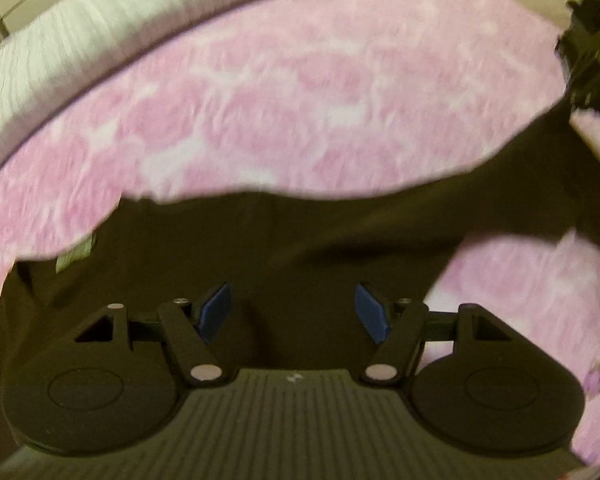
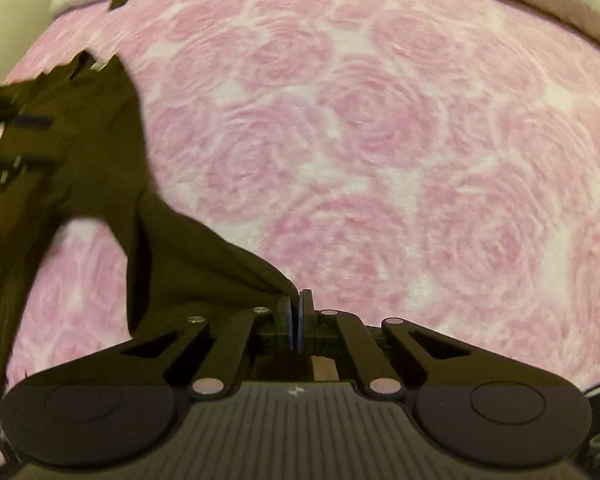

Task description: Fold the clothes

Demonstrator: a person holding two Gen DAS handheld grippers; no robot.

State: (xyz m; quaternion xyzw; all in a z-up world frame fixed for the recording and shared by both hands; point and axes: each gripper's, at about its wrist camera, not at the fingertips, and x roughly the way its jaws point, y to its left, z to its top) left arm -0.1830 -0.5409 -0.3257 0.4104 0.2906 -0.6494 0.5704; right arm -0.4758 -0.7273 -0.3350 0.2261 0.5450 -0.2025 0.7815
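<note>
- The left gripper (image 1: pixel 296 312) stood released, its two blue pads (image 1: pixel 217 307) well apart with nothing pinched between them, only dark cloth below.
- A dark garment (image 1: pixel 300 248), too blurred to name more exactly, filled the lower middle of the left wrist view and ran toward the right edge, lying on a pink rose-patterned bedspread (image 1: pixel 284 92).
- A small pale tag (image 1: pixel 76 254) showed at the garment's left edge.
- The right gripper (image 2: pixel 296 312) was clenched on a corner of the dark garment (image 2: pixel 100 160), its pads pressed nearly together at the lower middle of the right wrist view.
- From that pinched corner the cloth stretched up and to the left of the frame, with the bedspread (image 2: pixel 380 120) showing through a gap beneath it.
- A dark device (image 2: pixel 8 136), blurred, sat at the left edge against the cloth.
- A pale ribbed fabric (image 1: pixel 80 36) bordered the bedspread at the upper left of the left wrist view.
</note>
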